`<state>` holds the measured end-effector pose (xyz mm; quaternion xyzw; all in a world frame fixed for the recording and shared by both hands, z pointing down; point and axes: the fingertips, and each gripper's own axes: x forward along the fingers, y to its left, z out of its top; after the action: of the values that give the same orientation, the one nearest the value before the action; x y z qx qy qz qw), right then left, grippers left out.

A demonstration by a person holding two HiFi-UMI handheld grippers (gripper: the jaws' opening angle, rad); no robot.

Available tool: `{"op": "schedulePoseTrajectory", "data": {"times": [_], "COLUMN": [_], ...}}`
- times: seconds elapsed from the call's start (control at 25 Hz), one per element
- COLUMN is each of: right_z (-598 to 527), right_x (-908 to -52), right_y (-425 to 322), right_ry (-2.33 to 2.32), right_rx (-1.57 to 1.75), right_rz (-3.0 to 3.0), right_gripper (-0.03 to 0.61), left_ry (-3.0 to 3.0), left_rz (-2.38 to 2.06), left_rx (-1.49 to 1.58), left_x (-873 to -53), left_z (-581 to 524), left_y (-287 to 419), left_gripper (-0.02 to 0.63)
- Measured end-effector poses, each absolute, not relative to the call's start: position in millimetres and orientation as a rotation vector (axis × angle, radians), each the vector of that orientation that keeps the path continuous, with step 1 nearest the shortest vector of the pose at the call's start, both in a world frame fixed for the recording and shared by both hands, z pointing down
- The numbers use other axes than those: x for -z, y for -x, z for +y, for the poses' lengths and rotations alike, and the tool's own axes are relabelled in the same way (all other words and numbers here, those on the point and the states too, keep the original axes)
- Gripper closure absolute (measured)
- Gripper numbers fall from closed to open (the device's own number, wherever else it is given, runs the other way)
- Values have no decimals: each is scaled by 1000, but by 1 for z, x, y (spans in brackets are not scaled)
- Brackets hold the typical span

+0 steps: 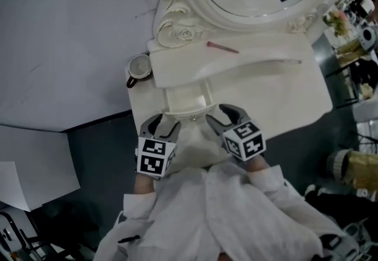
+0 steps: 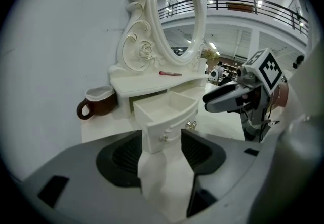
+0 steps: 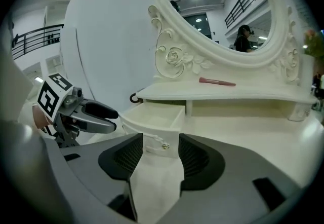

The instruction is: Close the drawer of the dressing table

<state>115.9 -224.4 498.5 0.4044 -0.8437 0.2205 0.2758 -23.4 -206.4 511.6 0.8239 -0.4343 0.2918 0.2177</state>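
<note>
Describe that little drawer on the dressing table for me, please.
The drawer is small, white, glossy like painted wood, with a curved front and two small metal knobs. It stands pulled out, empty inside, from under the dressing table's top. The left gripper and right gripper, both open, flank its front; neither grips it.

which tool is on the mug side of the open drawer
The left tool: it is by the front corner of the drawer nearer the brown mug; the right tool is by the other corner.
</note>
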Motion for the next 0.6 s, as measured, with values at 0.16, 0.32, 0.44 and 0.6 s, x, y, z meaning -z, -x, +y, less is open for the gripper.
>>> {"op": "schedulePoseTrajectory", "data": {"times": [0.16,0.32,0.44,0.6], "right_z": [-233,-238,-241,-240], "right_x": [-506,-510,-513,-516], "right_y": [-120,-119,-116,-109], "right_ry": [-1068,-1048,-1018,-948], "right_rx": [-552,-554,-551,-565], "right_rz": [-2235,-2253,-2269,-2295], "right_gripper": [382,377,373,370], "left_ry": [-2301,-2324,-2333,-2336], "left_rz": [-1175,-1142,-1106,-1067], "left_rx": [-834,-863,-881,-904], "left_x": [-515,-521,-527,-535], "left_z": [-213,-218,-221,-222], "left_y": [23,21,20,18], "left_gripper": [383,383,385,385]}}
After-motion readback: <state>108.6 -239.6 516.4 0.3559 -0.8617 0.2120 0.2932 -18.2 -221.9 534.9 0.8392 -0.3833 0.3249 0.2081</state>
